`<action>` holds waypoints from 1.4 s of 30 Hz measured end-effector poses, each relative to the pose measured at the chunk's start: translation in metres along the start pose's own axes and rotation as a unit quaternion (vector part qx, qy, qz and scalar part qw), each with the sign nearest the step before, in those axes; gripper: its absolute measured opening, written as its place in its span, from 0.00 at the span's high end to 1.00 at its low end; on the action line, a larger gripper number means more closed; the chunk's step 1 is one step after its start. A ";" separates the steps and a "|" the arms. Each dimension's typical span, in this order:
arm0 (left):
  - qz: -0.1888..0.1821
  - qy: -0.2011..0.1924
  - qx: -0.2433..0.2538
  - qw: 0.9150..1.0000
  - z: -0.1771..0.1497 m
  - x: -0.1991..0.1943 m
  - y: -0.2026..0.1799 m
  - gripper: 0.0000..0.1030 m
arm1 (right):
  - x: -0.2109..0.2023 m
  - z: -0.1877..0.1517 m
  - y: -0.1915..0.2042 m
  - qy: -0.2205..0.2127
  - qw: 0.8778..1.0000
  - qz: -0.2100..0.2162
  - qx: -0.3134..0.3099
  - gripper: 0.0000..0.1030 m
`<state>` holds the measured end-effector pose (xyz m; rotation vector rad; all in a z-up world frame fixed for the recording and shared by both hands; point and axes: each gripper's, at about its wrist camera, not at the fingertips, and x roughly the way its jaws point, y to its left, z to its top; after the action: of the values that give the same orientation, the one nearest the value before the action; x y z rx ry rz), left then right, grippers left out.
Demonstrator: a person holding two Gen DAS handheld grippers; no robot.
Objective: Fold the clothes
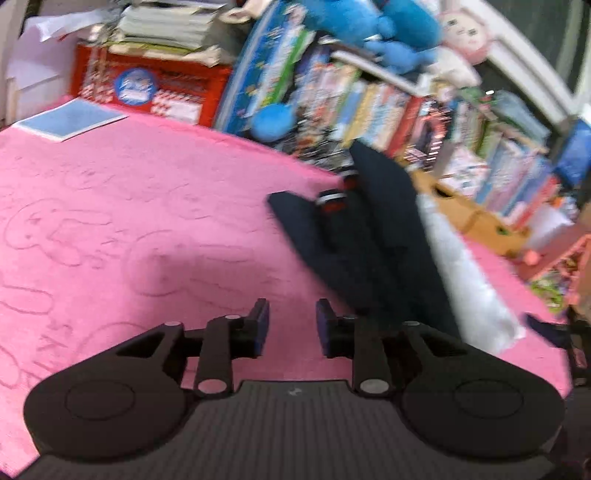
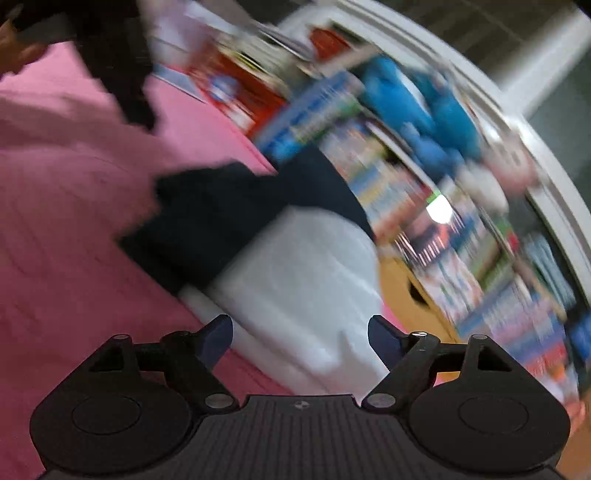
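Garments on a pink blanket (image 1: 110,206), seen from both tongs. A dark navy garment (image 1: 354,254) with a red-and-white striped trim (image 1: 332,201) lies ahead and to the right of the left gripper (image 1: 291,326), its lower edge reaching almost to the right-hand finger. Beside it, farther right, lies a white garment (image 1: 469,280). From the right gripper (image 2: 299,338) the white garment (image 2: 306,280) sits directly ahead between the spread fingers, the navy garment (image 2: 221,221) beyond and to the left. Both grippers stand with jaws apart and hold nothing.

Both pieces are judged to be soft, light cloth that will sag and drag when lifted. Whether they are already folded or merely lying in a heap cannot be told through the blur. A pinch is best taken at an edge or corner, through every layer. Shelved books (image 1: 388,107) and a blue plush toy (image 1: 373,26) stand behind.
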<state>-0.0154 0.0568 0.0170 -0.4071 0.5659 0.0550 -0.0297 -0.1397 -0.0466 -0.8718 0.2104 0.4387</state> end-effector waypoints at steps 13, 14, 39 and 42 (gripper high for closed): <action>-0.217 0.060 -0.103 0.969 0.002 0.009 0.005 0.47 | 0.019 0.035 0.005 -0.039 0.995 0.064 0.063 0.86; -0.226 0.068 -0.113 0.965 0.003 0.014 0.007 0.47 | 0.015 0.036 0.002 -0.045 0.995 0.060 0.066 0.89; -0.151 0.114 -0.047 0.981 -0.005 0.075 -0.027 0.83 | -0.003 -0.041 -0.057 0.040 0.995 -0.031 0.090 0.48; -0.140 0.108 -0.032 0.984 -0.005 0.075 -0.033 0.83 | 0.024 -0.063 -0.096 0.094 0.980 -0.031 0.171 0.48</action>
<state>0.0504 0.0201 -0.0152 -0.5567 0.7178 -0.2438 0.0350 -0.2355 -0.0287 -0.5796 0.4185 0.2504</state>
